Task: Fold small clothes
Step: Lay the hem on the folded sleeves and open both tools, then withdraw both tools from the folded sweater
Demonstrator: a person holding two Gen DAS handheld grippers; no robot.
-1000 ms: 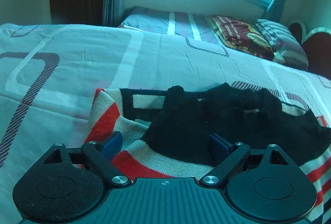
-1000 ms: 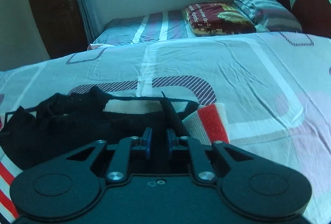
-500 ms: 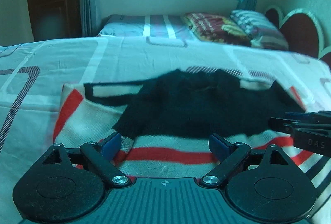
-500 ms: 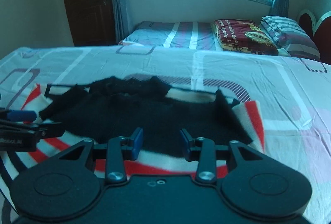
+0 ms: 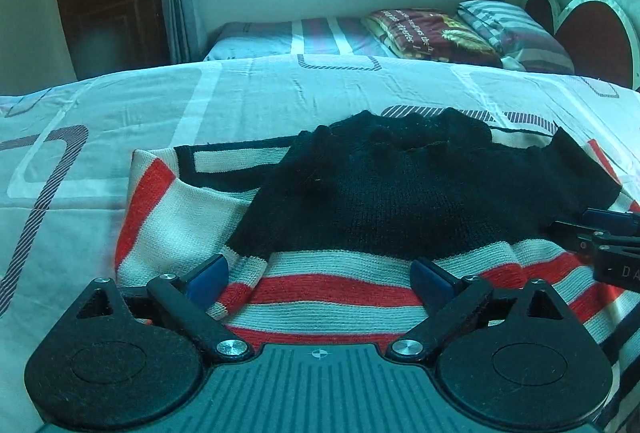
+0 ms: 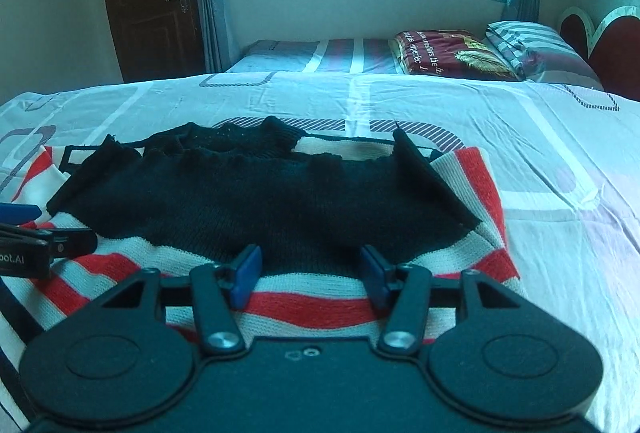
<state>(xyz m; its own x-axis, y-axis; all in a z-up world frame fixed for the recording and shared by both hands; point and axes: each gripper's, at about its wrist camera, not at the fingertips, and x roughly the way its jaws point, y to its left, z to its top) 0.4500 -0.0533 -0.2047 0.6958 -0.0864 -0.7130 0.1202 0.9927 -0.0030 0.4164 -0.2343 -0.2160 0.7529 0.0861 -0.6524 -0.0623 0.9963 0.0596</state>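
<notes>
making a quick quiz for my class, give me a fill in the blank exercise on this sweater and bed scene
1. The striped sweater lies on a ____.
2. Folded across its middle is a sleeve coloured ____.
3. The left gripper has its jaws ____, with nothing clamped.
4. Above the far bed, daylight comes through a ____.

Missing words: bed; black; open; window

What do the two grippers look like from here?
Both look alike: the left gripper and right gripper have matte black bodies with two round lobes, black linkage arms on silver screws, and blue pads on the jaws. The left body is ribbed with a small crosshair mark; white lettering shows on their sides.
</notes>
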